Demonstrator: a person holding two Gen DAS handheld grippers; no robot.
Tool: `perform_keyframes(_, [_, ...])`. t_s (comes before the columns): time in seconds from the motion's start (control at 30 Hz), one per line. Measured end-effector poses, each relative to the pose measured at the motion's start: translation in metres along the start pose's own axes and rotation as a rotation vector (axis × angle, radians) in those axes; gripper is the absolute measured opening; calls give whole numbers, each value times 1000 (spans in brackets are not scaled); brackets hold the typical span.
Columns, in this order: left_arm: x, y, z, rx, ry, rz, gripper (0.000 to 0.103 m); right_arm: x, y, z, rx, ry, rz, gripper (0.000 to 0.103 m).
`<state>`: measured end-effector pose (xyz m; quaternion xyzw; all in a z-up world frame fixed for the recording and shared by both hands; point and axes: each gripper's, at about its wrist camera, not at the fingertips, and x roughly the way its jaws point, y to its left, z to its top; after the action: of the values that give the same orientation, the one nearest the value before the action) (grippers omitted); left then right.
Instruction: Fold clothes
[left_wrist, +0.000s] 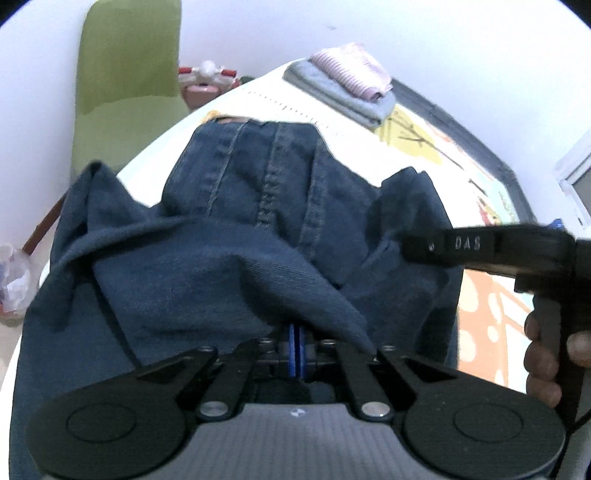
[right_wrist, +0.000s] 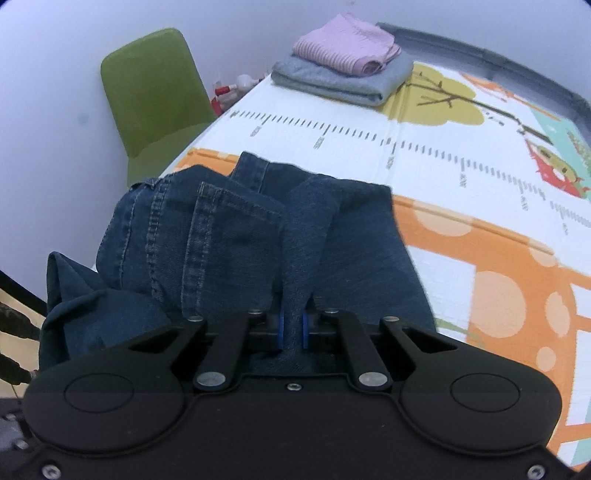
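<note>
blue-padded jaws of the left gripper sit pinched together on a fold of dark denim, nearest the lens, as a pair of jeans lies bunched on a patterned play mat. the right gripper likewise clamps a ridge of the same cloth between its pads, near the mat's front edge. in the left wrist view a person's hand grips the right tool's handle. the denim looks heavy and thick, soft enough to drape yet stiff along its stitched seams and hems, so it will likely sag between two holds; a grip at the hems or waistband corners should carry it best. at the far end, a pink garment rests folded on a grey one, beside a green chair.
</note>
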<state>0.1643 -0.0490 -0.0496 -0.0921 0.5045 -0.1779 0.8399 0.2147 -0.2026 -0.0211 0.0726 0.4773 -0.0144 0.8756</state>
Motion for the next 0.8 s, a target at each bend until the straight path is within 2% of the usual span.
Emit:
perform_keyframes(0.13, [-14, -17, -4, 33, -14, -62, 0, -18, -18, -6, 26, -15, 3, 8])
perform_keyframes(0.43, [-1, -56, -29, 123, 39, -53, 0, -46, -49, -30, 56, -31, -20, 7])
perform_keyframes(0.8, [0, -66, -52, 135, 86, -65, 1, -59, -83, -63, 107, -2, -72, 7])
